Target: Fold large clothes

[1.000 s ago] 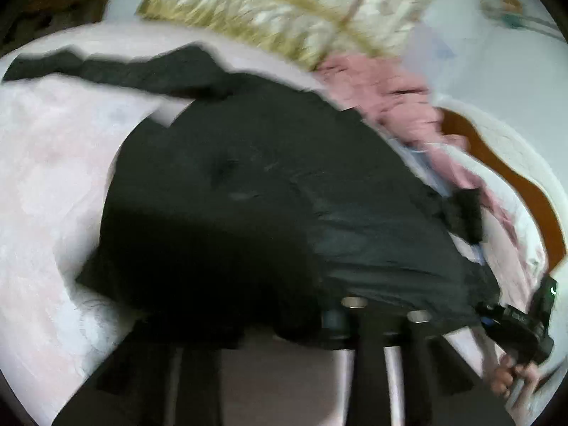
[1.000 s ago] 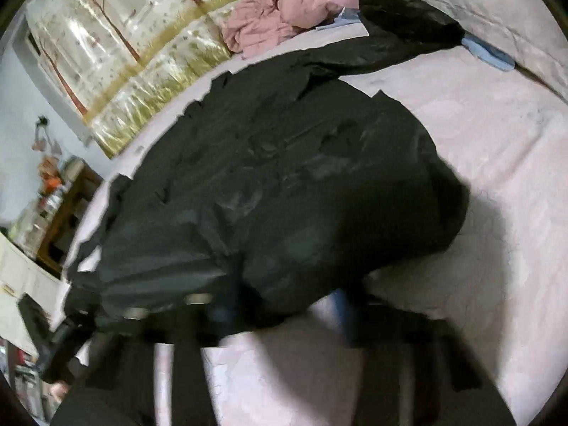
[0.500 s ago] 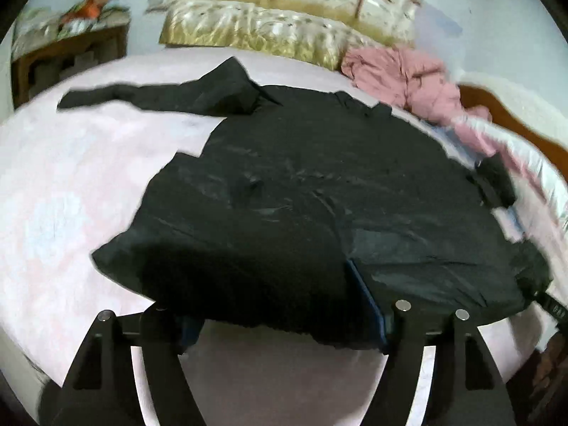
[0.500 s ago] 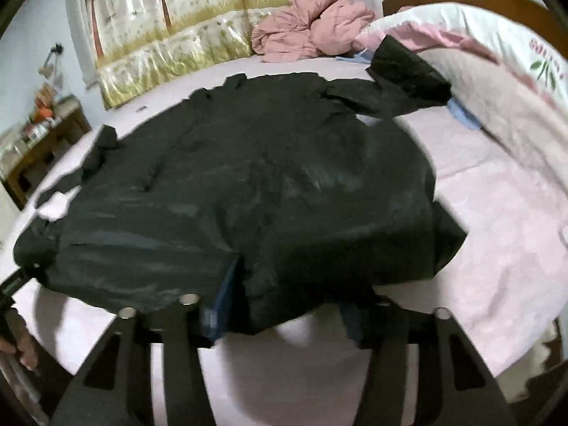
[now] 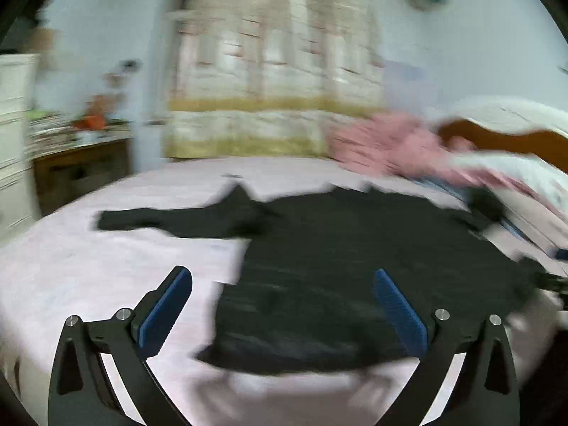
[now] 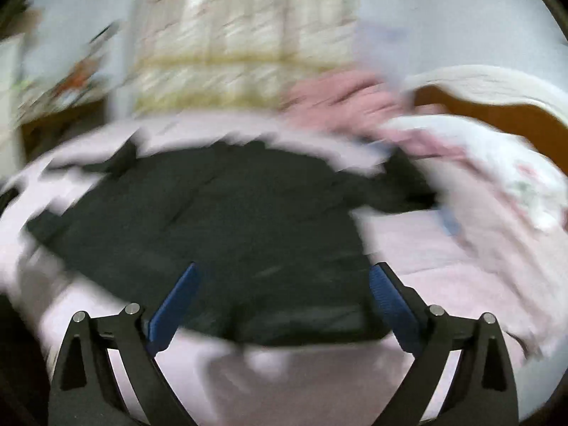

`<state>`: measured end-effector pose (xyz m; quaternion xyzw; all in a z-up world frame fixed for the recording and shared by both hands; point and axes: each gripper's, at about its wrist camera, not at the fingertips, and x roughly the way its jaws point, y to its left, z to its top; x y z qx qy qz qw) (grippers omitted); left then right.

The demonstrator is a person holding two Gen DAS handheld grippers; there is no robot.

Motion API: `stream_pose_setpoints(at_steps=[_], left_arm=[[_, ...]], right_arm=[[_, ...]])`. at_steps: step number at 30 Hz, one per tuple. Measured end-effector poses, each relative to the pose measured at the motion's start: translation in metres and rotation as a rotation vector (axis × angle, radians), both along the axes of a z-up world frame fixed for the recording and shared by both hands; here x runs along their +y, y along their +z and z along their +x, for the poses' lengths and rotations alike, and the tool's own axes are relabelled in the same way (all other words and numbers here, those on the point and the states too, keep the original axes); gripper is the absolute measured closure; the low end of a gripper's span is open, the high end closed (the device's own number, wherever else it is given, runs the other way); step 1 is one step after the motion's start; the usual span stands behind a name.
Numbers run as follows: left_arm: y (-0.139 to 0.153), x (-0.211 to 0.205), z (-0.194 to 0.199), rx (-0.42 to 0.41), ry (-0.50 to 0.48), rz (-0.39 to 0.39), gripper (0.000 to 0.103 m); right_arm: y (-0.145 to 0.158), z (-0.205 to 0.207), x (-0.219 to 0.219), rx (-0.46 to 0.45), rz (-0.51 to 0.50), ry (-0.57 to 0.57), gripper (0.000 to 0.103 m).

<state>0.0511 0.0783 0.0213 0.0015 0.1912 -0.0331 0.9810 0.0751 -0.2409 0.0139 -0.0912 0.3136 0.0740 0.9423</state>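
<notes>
A large black garment [image 5: 348, 266] lies spread flat on the pale pink bed [image 5: 88, 269], one long sleeve [image 5: 163, 222] stretched out to the left. In the right wrist view the same black garment [image 6: 220, 220] fills the middle of the bed. My left gripper [image 5: 282, 284] hovers above the near hem, its jaws opening wide, blue pads [image 5: 163, 312] apart and pressing on nothing. My right gripper [image 6: 282, 280] also hangs above the hem with its jaws opening and nothing pinched between the pads [image 6: 388, 305]. Both views are motion-blurred.
A crumpled pink cloth [image 5: 390, 142] and white bedding [image 5: 525, 174] are piled at the far right by a wooden headboard [image 5: 511, 142]. A patterned curtain [image 5: 269, 71] hangs behind the bed. A dark wooden cabinet [image 5: 78, 174] with clutter stands at the left, beside white drawers [image 5: 14, 142].
Both grippers have let go of the garment's hem, opened wide, and lifted up and back. The hem now lies flat on the bed, and both cameras have rolled level.
</notes>
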Motion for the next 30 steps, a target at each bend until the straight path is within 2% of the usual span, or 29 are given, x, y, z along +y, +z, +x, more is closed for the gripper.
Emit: stream_pose_setpoints(at_steps=[2,3,4,5,7,8,10,14,17,20,23,25,30], left_arm=[[-0.017,-0.015,0.017,0.193,-0.204,0.001,0.000],[-0.028,-0.016,0.023,0.269,-0.223,-0.012,0.002],[-0.036,-0.018,0.025,0.290,-0.208,0.009,0.002],[-0.044,-0.022,0.027,0.302,-0.206,0.055,0.002],[-0.061,-0.037,0.033,0.348,-0.180,0.204,0.002],[-0.068,-0.041,0.036,0.352,-0.158,0.256,0.002],[-0.077,-0.045,0.045,0.339,-0.098,0.317,0.002],[-0.073,-0.033,0.053,0.282,-0.009,0.324,0.002],[-0.057,-0.026,0.067,0.249,-0.001,0.315,0.001],[-0.035,-0.020,0.087,0.219,-0.003,0.307,0.001],[-0.018,-0.016,0.110,0.238,-0.019,0.232,0.001],[-0.012,-0.014,0.136,0.244,-0.017,0.175,0.001],[-0.016,-0.006,0.205,0.285,0.021,0.180,0.001]], right_arm=[[-0.014,0.002,0.023,0.056,-0.095,0.075,0.007],[-0.022,0.002,0.032,0.072,-0.157,0.095,0.007],[-0.032,0.003,0.041,0.084,-0.246,0.098,0.007],[-0.044,0.006,0.049,0.094,-0.342,0.091,0.007],[-0.061,0.012,0.055,0.148,-0.415,0.081,0.007],[-0.066,0.017,0.054,0.172,-0.417,0.061,0.007],[-0.062,0.022,0.045,0.157,-0.388,0.010,0.007],[-0.048,0.033,0.016,0.101,-0.343,-0.097,0.008],[-0.029,0.039,-0.003,0.075,-0.241,-0.099,0.009],[-0.008,0.057,-0.013,0.033,-0.193,-0.103,0.009],[0.011,0.088,-0.014,-0.011,-0.173,-0.103,0.009],[0.017,0.109,-0.012,-0.020,-0.160,-0.102,0.008],[0.012,0.173,-0.020,0.007,-0.121,-0.143,0.008]])
